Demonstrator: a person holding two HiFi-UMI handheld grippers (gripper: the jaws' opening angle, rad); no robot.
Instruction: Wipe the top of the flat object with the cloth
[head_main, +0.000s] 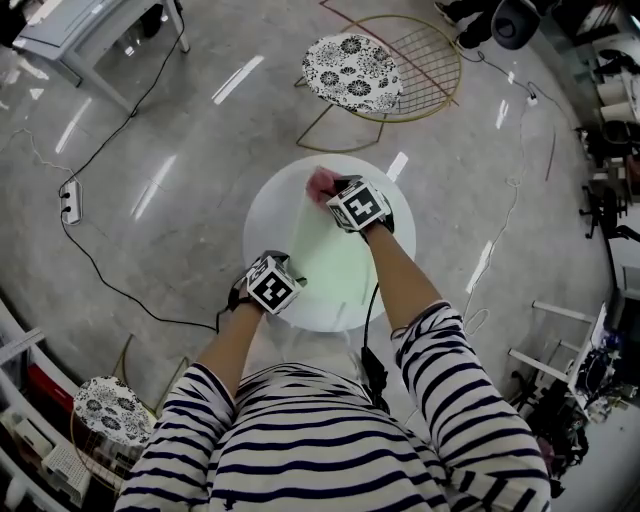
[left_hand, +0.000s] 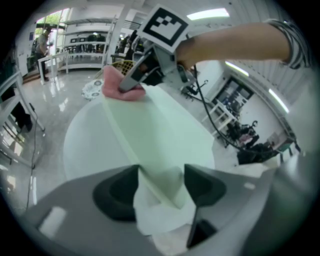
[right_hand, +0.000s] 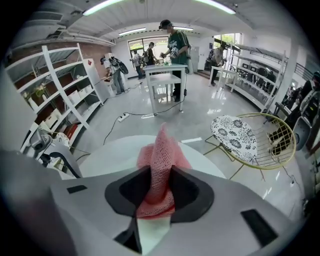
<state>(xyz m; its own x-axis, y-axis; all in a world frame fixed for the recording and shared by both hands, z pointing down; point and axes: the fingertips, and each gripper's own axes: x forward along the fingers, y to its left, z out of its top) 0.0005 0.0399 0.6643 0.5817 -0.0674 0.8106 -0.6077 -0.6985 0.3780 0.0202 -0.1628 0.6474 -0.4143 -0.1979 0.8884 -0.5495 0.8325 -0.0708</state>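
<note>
My right tongs (right_hand: 161, 186) are clamped on the cloth (right_hand: 161, 162), a pink, open-knit mesh. It bunches into a soft upright peak above the dark pads and folds over below them. In the head view the right tongs (head_main: 327, 190) press that cloth (head_main: 321, 183) down near the upper left corner of the flat object (head_main: 335, 250). The left gripper view shows the same wad (left_hand: 116, 86) sitting on the sheet's far end.

The flat object is a thin, smooth, pale green panel with straight edges. It lies flat on the worktop (head_main: 265, 215) and runs from the frame's centre down towards my left hand. The worktop is a round white disc with a matte, even surface.

My left tongs (left_hand: 161, 187) stand wide, with the near end of the green panel (left_hand: 160, 135) filling the gap between them. Both dark pads meet its edges, so I read this as a grip on the panel. In the head view the left tongs (head_main: 298, 283) sit at the panel's lower left end.

Above the worktop in the head view stands a wire chair (head_main: 420, 60), yellow and round-backed, carrying a black-and-white floral cushion (head_main: 350, 72). The floor (head_main: 180, 150) is glossy grey, with streaks of reflected light.
</note>
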